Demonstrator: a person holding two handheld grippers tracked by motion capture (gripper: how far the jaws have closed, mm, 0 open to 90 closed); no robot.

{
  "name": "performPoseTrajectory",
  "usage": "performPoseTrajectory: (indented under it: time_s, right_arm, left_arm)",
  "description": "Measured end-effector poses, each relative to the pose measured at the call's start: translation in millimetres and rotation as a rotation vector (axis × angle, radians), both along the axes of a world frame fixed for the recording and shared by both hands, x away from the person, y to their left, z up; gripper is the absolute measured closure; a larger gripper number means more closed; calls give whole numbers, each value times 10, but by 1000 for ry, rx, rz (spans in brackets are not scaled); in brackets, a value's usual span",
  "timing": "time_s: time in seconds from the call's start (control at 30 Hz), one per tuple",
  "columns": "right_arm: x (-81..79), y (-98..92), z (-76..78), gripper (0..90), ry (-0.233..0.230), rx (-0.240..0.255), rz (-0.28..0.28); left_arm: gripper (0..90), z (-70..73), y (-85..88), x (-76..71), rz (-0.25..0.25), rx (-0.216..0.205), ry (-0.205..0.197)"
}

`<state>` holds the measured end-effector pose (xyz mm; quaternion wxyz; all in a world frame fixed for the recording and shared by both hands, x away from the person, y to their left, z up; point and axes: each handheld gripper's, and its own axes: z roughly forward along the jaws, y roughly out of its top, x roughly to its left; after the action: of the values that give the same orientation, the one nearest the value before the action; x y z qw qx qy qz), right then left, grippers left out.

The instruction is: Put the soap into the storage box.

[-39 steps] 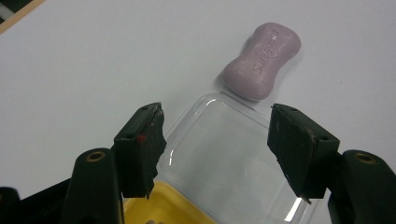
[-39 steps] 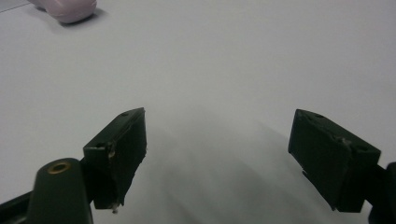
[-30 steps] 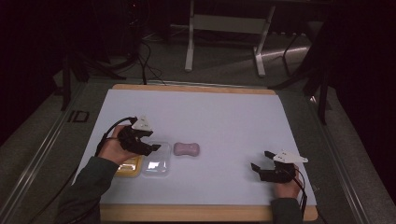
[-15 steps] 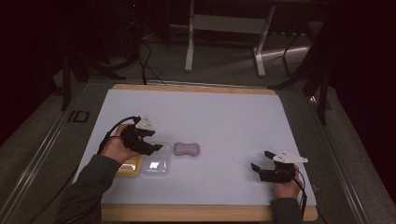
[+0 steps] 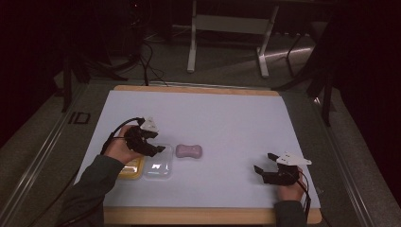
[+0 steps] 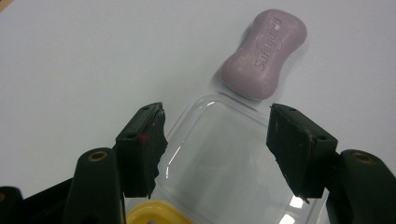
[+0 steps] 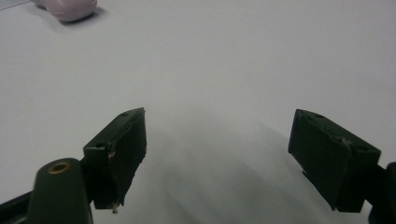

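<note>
A purple bar of soap (image 5: pixel 189 151) (image 6: pixel 264 53) lies on the white table near its middle. Just left of it a clear plastic lid (image 5: pixel 158 167) (image 6: pixel 224 163) rests beside a yellow soap dish (image 5: pixel 131 168) (image 6: pixel 156 215). My left gripper (image 5: pixel 152 142) (image 6: pixel 215 149) hovers open above the clear lid, jaws wide apart with nothing between them, pointing toward the soap. My right gripper (image 5: pixel 265 163) (image 7: pixel 219 158) stands open low over bare table at the front right, nothing between its fingers. The soap (image 7: pixel 67 9) lies far off at the top left of the right gripper view.
The white table surface (image 5: pixel 227 123) has a wooden front edge (image 5: pixel 213 216). Behind the table stand a metal frame (image 5: pixel 227 28) and cables (image 5: pixel 146 52) on a dark floor. A cable trails from each gripper.
My left gripper has shifted slightly to the right, over the clear lid and nearer the soap. The right gripper has stayed put.
</note>
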<state>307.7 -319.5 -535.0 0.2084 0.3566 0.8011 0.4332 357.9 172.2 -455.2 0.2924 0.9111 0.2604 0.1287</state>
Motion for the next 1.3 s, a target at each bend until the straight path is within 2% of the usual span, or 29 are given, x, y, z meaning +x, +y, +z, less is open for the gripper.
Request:
performPoseTrajectory:
  time_s: [0.27,1.17,1.3]
  right_arm:
    - [1,1,0,189,0,-1,1]
    - [3,3,-1,189,1,-3,3]
    - [3,3,-1,189,1,-2,3]
  left_arm:
    - [375,-29,-78,45,-23,30,8]
    - [366,-83,-317,149,-86,69,41]
    - [364,-89,-364,162,-101,86,40]
